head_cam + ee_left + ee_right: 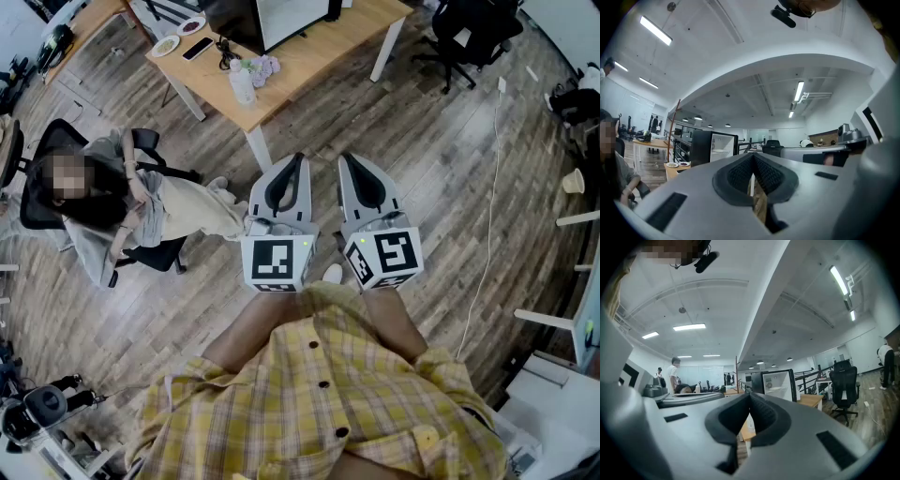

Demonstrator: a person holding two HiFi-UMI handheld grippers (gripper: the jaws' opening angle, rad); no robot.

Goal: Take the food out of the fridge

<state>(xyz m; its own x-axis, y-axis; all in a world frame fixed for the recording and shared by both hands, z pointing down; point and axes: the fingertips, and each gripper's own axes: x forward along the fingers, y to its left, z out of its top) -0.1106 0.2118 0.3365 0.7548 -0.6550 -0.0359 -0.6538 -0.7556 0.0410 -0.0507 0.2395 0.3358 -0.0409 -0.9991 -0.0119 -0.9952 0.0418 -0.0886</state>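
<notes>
A black mini fridge point(265, 19) stands on the wooden table point(309, 66) ahead, its door swung open on a white inside. It also shows far off as the fridge point(710, 147) in the left gripper view and the fridge point(778, 383) in the right gripper view. No food can be made out inside. My left gripper point(299, 157) and right gripper point(344, 158) are held side by side, level, well short of the table. The left gripper point(753, 156) and the right gripper point(750, 396) are both shut with nothing between the jaws.
Two plates point(177, 37), a phone point(198, 48), a clear bottle point(242, 85) and a purple bunch point(263, 67) lie on the table. A person sits in a chair point(141, 253) at the left. A black office chair point(468, 34) stands at the far right.
</notes>
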